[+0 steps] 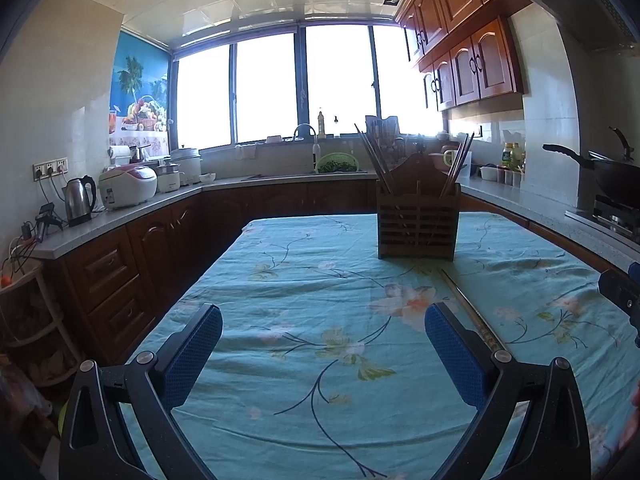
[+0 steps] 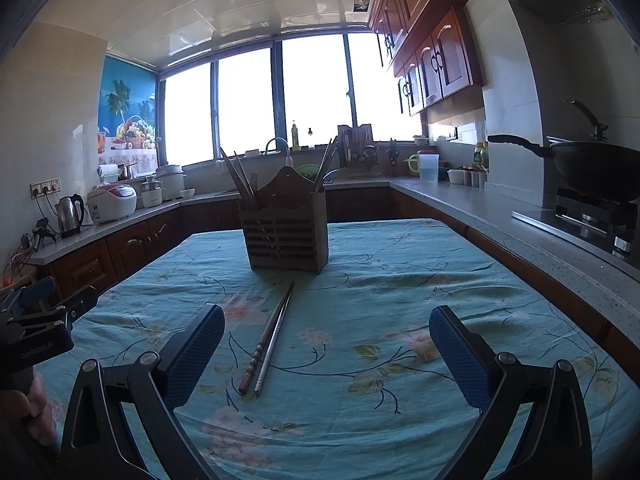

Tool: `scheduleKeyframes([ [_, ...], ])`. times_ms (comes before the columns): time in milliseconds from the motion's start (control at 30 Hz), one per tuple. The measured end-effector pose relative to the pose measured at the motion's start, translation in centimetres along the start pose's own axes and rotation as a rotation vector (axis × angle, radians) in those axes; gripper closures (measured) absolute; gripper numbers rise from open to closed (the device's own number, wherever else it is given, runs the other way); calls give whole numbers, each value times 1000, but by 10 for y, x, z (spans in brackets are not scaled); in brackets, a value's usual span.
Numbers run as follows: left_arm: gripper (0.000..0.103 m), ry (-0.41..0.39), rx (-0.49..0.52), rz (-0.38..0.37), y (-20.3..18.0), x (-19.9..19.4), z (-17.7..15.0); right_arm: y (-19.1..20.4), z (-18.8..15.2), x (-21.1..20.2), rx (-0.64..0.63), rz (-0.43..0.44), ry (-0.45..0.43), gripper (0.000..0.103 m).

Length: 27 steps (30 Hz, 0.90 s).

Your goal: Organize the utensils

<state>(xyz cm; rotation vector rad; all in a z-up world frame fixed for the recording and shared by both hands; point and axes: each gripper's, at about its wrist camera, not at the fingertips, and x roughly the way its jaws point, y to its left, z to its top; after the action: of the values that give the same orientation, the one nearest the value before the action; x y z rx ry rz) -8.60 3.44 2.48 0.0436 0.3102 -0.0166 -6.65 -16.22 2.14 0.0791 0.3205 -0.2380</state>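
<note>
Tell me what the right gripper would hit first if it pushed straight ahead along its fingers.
Probably the tablecloth first, since the open right gripper looks slightly down; the loose chopsticks lie left of centre. If it stays level, the wooden utensil holder comes next. Depth is uncertain.

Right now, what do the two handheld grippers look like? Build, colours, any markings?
Both match: black angular frames with triangular cut-outs and round silver pivot bolts, each carrying two flat fingers faced with blue dimpled pads. The left gripper shows faint lettering on its body in the right wrist view, too small to read. The right gripper shows no markings. No cables or sleeves visible.
</note>
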Motion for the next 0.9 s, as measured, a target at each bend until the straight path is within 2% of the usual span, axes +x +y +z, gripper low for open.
scheduleKeyframes([
  [900, 1, 13, -5, -1, -2, 2, 1, 1, -1, 4, 1, 7, 6, 0],
])
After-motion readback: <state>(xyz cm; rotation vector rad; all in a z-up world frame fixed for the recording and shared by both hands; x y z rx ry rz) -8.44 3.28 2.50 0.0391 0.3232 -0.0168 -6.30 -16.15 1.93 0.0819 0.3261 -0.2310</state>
